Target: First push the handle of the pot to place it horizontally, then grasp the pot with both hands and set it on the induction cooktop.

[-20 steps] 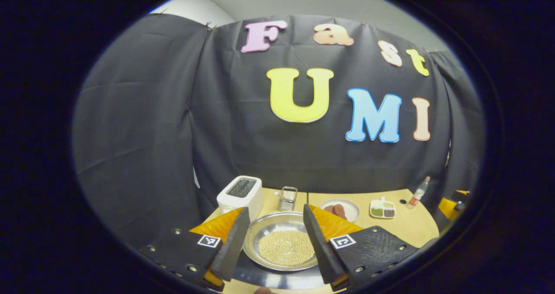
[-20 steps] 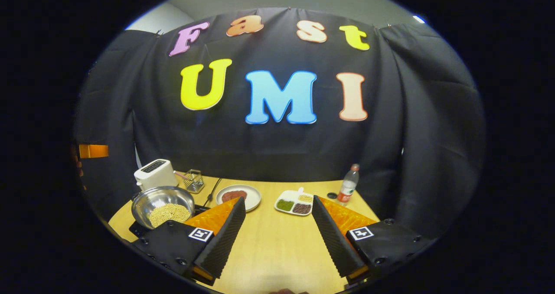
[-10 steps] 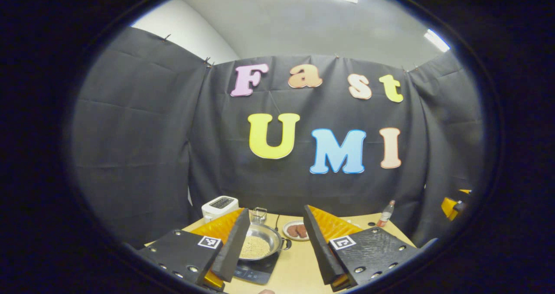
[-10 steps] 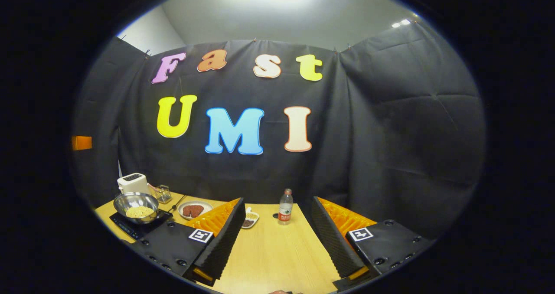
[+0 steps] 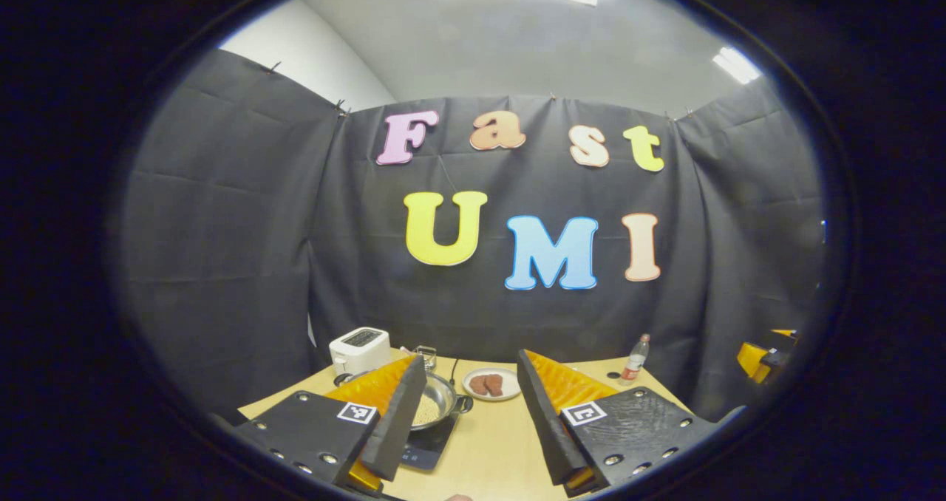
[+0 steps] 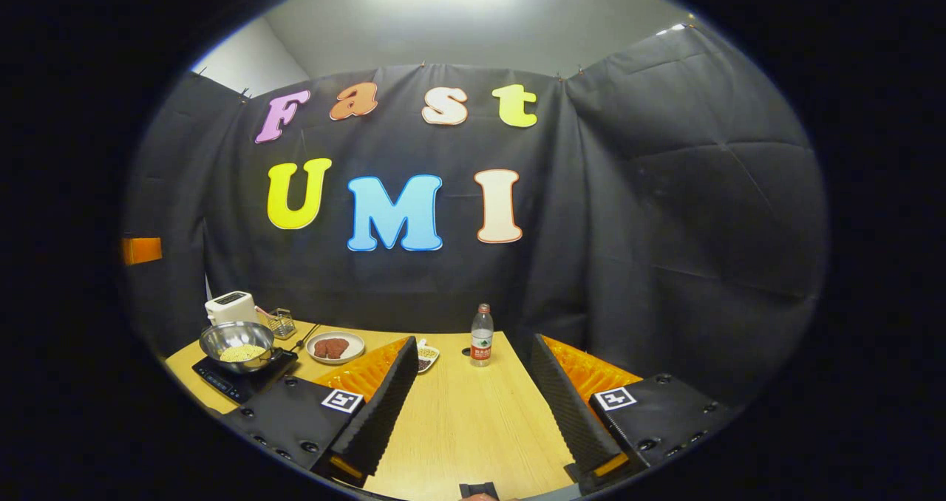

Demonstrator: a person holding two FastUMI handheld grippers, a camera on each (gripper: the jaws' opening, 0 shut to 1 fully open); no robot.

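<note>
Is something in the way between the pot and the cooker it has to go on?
No. The pot already sits on the induction cooktop, with nothing between them. Both grippers hang open, apart from it.

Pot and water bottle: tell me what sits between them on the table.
In the right gripper view, between the pot and the water bottle sit a plate of brownish patties and a small divided dish, partly behind that gripper's finger.

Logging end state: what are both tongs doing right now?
Left tongs: open, holding nothing.
Right tongs: open, holding nothing.
</note>
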